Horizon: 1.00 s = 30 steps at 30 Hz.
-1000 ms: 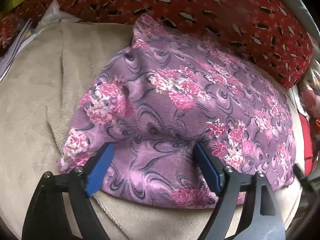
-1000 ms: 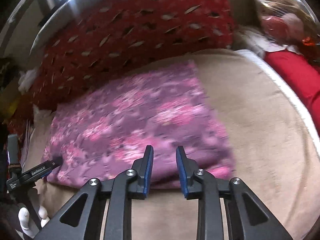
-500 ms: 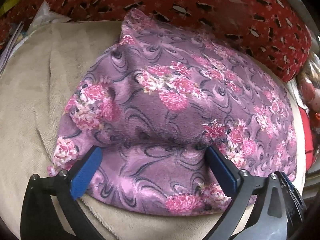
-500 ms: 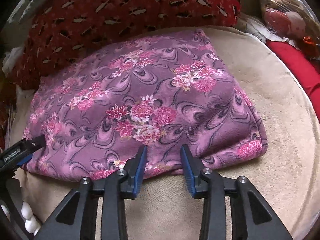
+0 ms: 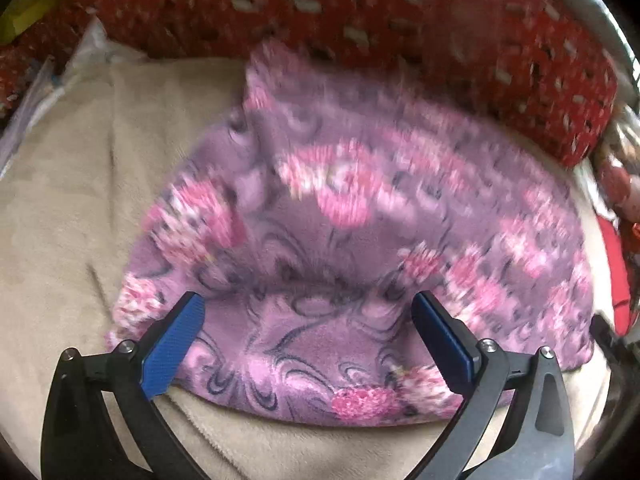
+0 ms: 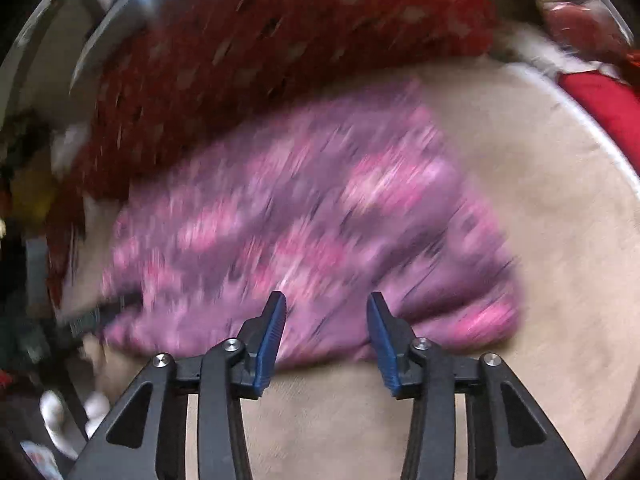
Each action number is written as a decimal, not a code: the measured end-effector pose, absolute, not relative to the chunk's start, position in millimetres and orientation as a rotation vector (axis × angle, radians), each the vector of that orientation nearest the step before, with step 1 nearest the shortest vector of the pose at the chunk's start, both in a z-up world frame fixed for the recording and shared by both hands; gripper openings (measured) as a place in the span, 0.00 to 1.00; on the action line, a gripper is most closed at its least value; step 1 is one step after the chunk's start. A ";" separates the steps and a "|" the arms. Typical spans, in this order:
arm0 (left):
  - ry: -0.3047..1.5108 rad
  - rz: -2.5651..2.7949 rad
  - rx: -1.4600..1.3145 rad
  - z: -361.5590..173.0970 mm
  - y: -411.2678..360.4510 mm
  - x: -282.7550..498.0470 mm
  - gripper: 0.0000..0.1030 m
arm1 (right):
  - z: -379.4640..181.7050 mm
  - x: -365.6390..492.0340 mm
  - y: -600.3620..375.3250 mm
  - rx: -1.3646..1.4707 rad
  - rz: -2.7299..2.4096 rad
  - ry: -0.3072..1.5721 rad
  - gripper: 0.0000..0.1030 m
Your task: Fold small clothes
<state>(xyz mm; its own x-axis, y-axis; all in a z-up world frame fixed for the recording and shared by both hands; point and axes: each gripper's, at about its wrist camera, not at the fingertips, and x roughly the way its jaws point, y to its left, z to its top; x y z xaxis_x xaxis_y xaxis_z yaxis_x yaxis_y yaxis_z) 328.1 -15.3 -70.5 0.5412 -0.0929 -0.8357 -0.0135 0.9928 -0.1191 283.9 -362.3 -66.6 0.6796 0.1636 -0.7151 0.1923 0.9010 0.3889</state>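
Observation:
A purple garment with pink flowers lies folded on a beige blanket. My left gripper hovers over its near left edge, jaws wide open, with cloth lying between the blue pads but not pinched. In the right wrist view the same garment is blurred by motion. My right gripper is at its near right edge, its jaws opening; the pads do not press on the cloth.
A red patterned cushion lies along the far side behind the garment. A red item sits at the right of the blanket. Papers or plastic lie at the far left. Bare beige blanket extends to the right.
The left jaws spread wider over the garment's edge. The right jaws widened from nearly closed, and the right view shifted sideways and is now blurred.

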 end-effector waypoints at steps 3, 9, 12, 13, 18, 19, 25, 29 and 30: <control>0.852 0.014 -0.072 -45.9 -15.9 317.8 1.00 | -68.9 303.7 -394.8 0.486 -0.111 0.827 0.46; 0.963 0.090 -0.004 -74.3 -15.3 343.5 1.00 | -95.3 330.2 -410.1 0.548 -0.070 0.866 0.18; 0.992 0.076 -0.068 -77.6 -6.8 348.7 1.00 | -90.2 316.8 -408.6 0.517 -0.023 0.783 0.13; 0.996 0.074 -0.069 -76.5 -6.4 348.6 1.00 | -96.7 315.1 -410.6 0.521 -0.023 0.795 0.13; 0.996 0.086 -0.041 -74.9 -9.0 347.3 1.00 | -104.0 312.5 -421.2 0.614 -0.018 0.815 0.16; 1.001 0.091 -0.042 -75.2 -9.4 345.9 1.00 | -100.4 311.8 -420.9 0.621 -0.027 0.813 0.20; 1.030 0.050 -0.051 -58.3 -6.3 356.6 1.00 | -76.5 306.8 -418.2 0.602 -0.026 0.750 0.20; 1.024 0.009 -0.124 -28.6 17.2 383.1 1.00 | -68.5 321.8 -420.8 0.593 -0.017 0.730 0.23; 1.043 -0.006 -0.149 -24.6 23.6 395.3 1.00 | -67.8 325.5 -421.7 0.598 -0.012 0.724 0.23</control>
<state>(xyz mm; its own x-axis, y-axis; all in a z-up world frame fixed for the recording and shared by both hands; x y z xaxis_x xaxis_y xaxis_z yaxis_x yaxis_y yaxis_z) 395.3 23.6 -24.6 0.5048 -0.0758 -0.8599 -0.0658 0.9899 -0.1259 325.5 -421.7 -67.8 0.7568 0.1909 -0.6252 0.2110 0.8339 0.5100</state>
